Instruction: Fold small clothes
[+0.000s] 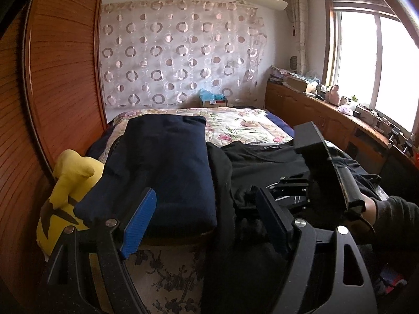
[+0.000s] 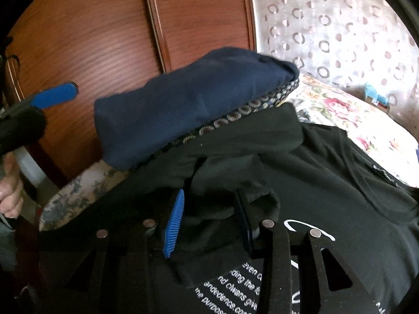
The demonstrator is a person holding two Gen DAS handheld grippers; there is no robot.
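- Here, nearest in the right wrist view, the right gripper (image 2: 209, 219) has its jaws partly closed around a bunched fold of the black T-shirt (image 2: 314, 172); the blue pads sit at either side of the fold, but firm pinching cannot be told.
- The black T-shirt, with white lettering, lies spread on the bed (image 1: 243, 123), its edge hanging over the bed's near side.
- The left gripper (image 1: 207, 222) hovers just before the T-shirt's hanging edge, jaws spread wide with nothing pressed between them.
- Just beside the T-shirt, on the wardrobe side, lies a folded navy garment (image 1: 162, 162).
- A yellow plush toy (image 1: 70, 183) sits beyond that navy garment, against the wooden wardrobe (image 1: 62, 78).
- Behind the T-shirt the floral bedspread (image 1: 246, 128) stretches to a circle-patterned curtain (image 1: 178, 52).
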